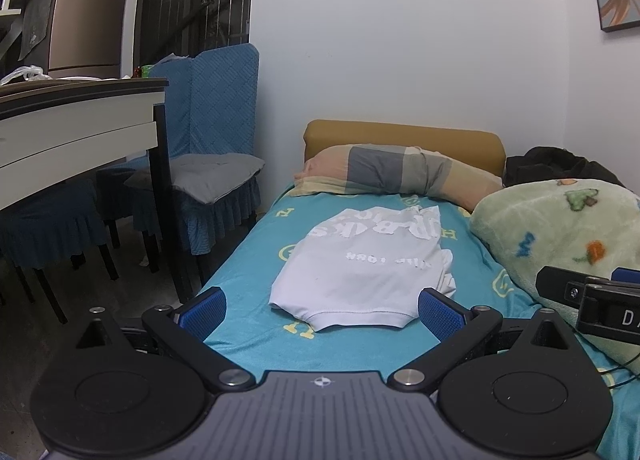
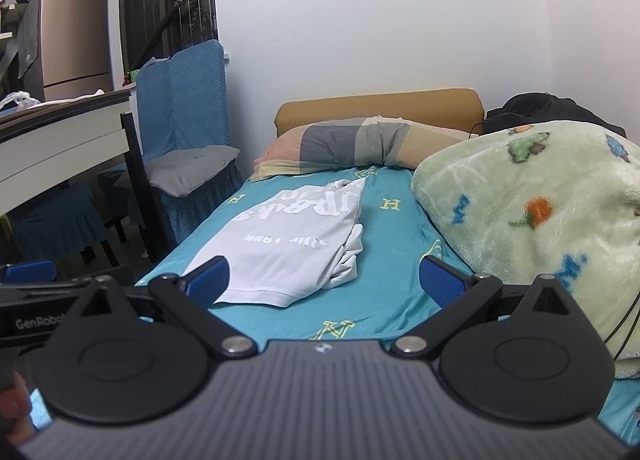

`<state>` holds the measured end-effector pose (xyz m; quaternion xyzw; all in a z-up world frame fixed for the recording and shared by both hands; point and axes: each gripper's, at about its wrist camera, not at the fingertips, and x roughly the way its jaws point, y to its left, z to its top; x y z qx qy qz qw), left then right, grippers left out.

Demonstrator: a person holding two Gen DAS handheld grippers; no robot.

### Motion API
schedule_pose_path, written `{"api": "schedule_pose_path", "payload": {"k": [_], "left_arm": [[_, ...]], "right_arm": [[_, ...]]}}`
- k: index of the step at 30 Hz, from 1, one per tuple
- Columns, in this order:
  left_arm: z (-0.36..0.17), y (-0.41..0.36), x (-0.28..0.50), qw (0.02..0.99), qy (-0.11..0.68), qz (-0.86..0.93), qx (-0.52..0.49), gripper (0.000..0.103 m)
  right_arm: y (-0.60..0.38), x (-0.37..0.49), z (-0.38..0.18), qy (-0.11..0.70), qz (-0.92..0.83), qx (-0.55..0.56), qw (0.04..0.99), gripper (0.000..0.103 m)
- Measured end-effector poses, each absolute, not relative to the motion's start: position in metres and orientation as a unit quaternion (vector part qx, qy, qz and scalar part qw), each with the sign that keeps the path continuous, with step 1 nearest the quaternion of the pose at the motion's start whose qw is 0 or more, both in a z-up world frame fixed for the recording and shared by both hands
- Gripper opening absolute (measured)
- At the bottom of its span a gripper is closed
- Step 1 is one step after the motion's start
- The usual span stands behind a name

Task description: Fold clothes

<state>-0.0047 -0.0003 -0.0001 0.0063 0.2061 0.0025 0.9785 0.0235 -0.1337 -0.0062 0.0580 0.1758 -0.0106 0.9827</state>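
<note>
Both tongs are spread wide and hold nothing: left tongs (image 1: 321,314), right tongs (image 2: 325,280). The white shirt (image 1: 360,268) lies on the bed (image 1: 248,272) ahead of both, already folded in at the sides, hem nearest you. Seen from the left tongs, the hem sits between the two fingers; from the right tongs the shirt is ahead and to the left.

Risks from here, as I judge them:
- The shirt's right edge has loose bunched layers (image 2: 346,260). Pinch there and you probably catch only some layers, so the fold comes out skewed.
- The sheet (image 2: 384,300) under it is thin and smooth. Go in too low at the hem and you may grab sheet with the shirt and drag both.
- The fleece blanket (image 2: 540,219) sits just right of the right tongs, with a dark cable (image 2: 624,324) over it. A wide swing could snag either.
- The left tongs show at the left edge of the right view, so you're close; mind a clash when closing in.
</note>
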Motion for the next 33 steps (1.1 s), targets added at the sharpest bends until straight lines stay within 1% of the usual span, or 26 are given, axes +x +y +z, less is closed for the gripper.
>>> {"api": "schedule_pose_path", "payload": {"k": [27, 33], "left_arm": [[0.0, 0.001, -0.002, 0.979, 0.204, -0.003, 0.004, 0.103], [0.011, 0.01, 0.005, 0.983, 0.185, -0.009, -0.015, 0.103]], "right_arm": [[-0.142, 0.024, 0.002, 0.185, -0.006, 0.055, 0.981, 0.103], [-0.144, 0.025, 0.001, 0.189, -0.017, 0.057, 0.98, 0.103]]}}
